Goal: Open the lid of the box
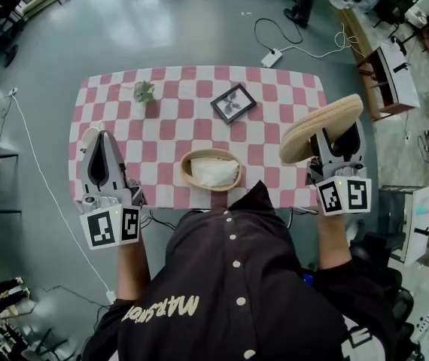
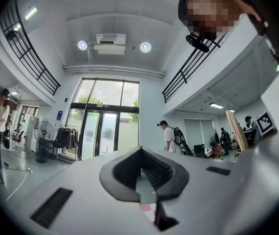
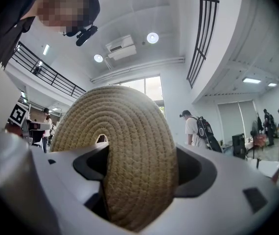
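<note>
so, white cloth in box (lid tight in right fingers, left fingers together)

At the frame's right the round tan lid is rough coiled rope, the oval tan box at centre likewise woven, upon matt pink-and-white checked cloth.

A worktop under a pink-and-white checked cloth carries a round woven straw box at its near edge, uncovered, with a white cloth inside. The right gripper grips the round woven straw lid, tilted, over the worktop's right end, well apart from the box. The left gripper lies at the near left corner. A small green sprig and a black-framed picture sit farther back
</note>
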